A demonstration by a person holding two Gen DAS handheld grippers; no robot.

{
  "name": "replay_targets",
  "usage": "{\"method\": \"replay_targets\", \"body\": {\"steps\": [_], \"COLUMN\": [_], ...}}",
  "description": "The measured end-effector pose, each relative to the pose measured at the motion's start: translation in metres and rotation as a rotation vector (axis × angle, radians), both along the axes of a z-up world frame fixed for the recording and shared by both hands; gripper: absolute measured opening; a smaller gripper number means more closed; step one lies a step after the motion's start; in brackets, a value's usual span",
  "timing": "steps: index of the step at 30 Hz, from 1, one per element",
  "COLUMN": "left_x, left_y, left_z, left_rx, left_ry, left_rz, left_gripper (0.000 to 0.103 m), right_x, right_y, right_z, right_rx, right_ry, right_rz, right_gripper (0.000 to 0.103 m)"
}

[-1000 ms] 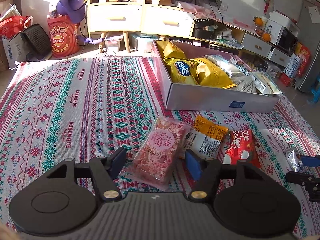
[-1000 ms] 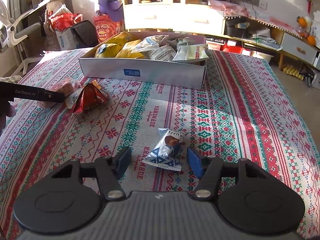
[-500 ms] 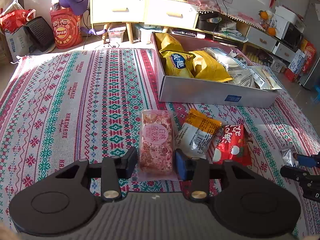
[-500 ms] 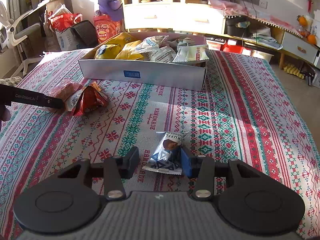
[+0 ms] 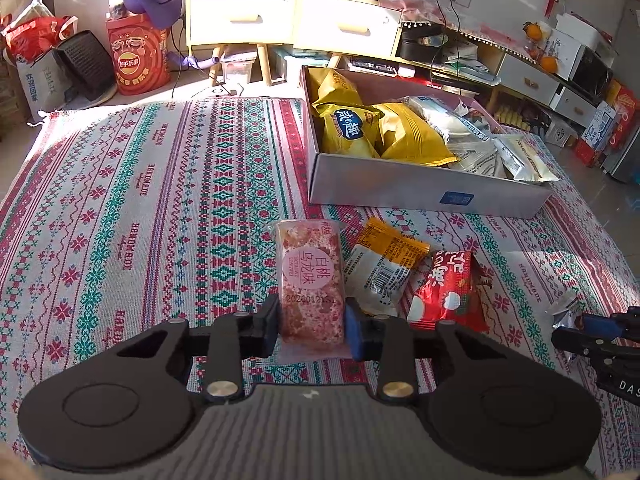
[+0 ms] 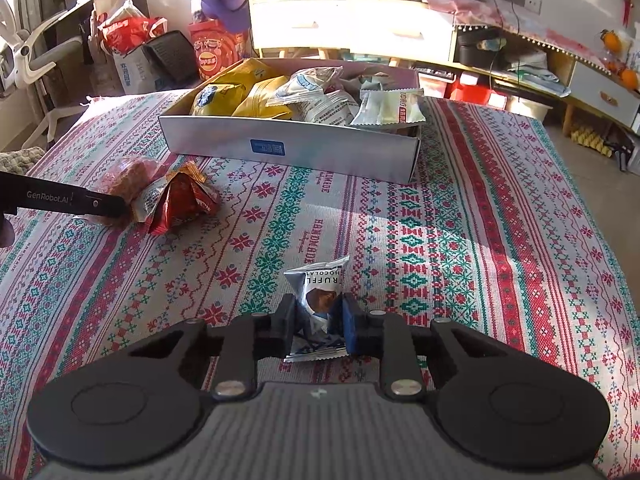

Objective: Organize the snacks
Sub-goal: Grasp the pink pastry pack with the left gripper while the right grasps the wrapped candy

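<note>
My left gripper (image 5: 311, 330) is shut on a pink snack pack (image 5: 310, 276) that lies on the patterned cloth. Right of it lie an orange-and-white packet (image 5: 380, 268) and a red packet (image 5: 450, 294). My right gripper (image 6: 319, 326) is shut on a silver-blue truffle chocolate packet (image 6: 320, 292) on the cloth. A grey cardboard box (image 5: 420, 188) with yellow chip bags and several white packets stands beyond; in the right wrist view the box (image 6: 288, 148) is far centre. The left gripper (image 6: 116, 206) shows at that view's left by the pink pack (image 6: 128, 178).
The red-green patterned cloth (image 5: 140, 220) covers the table. Beyond its far edge are yellow drawers (image 5: 248, 20), a red Lay's bag (image 5: 136, 60) and floor clutter. The right gripper's tip (image 5: 596, 326) shows at the left wrist view's right edge.
Both grippers moved in and closed: the left one on the pink snack pack, the right one on the truffle packet. The pink pack was turned straight between the fingers.
</note>
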State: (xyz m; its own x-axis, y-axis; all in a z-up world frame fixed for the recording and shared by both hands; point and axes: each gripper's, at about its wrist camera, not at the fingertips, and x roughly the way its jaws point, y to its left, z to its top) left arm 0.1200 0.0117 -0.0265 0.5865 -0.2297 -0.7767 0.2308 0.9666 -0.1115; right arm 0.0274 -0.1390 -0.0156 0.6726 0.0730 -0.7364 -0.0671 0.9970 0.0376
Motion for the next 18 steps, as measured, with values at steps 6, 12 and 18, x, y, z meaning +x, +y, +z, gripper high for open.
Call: {"method": "replay_targets", "body": {"steps": [6, 12, 18], "left_x": [-0.004, -0.007, -0.005], "left_y": [-0.003, -0.004, -0.009], "left_z": [0.008, 0.015, 0.026], "left_rx": [-0.017, -0.019, -0.039], "left_ry": [-0.002, 0.012, 0.003], "left_rz": [-0.006, 0.015, 0.025], "left_gripper": [0.039, 0.039, 0.039], "right_x": [0.000, 0.005, 0.020], "right_y": [0.001, -0.003, -0.006], "right_z": [0.002, 0.009, 0.022], "right_rx": [-0.012, 0.004, 0.041], "right_ry": [0.011, 0.025, 0.011], "right_rz": [0.000, -0.017, -0.034], "right_gripper": [0.021, 0.021, 0.021]}}
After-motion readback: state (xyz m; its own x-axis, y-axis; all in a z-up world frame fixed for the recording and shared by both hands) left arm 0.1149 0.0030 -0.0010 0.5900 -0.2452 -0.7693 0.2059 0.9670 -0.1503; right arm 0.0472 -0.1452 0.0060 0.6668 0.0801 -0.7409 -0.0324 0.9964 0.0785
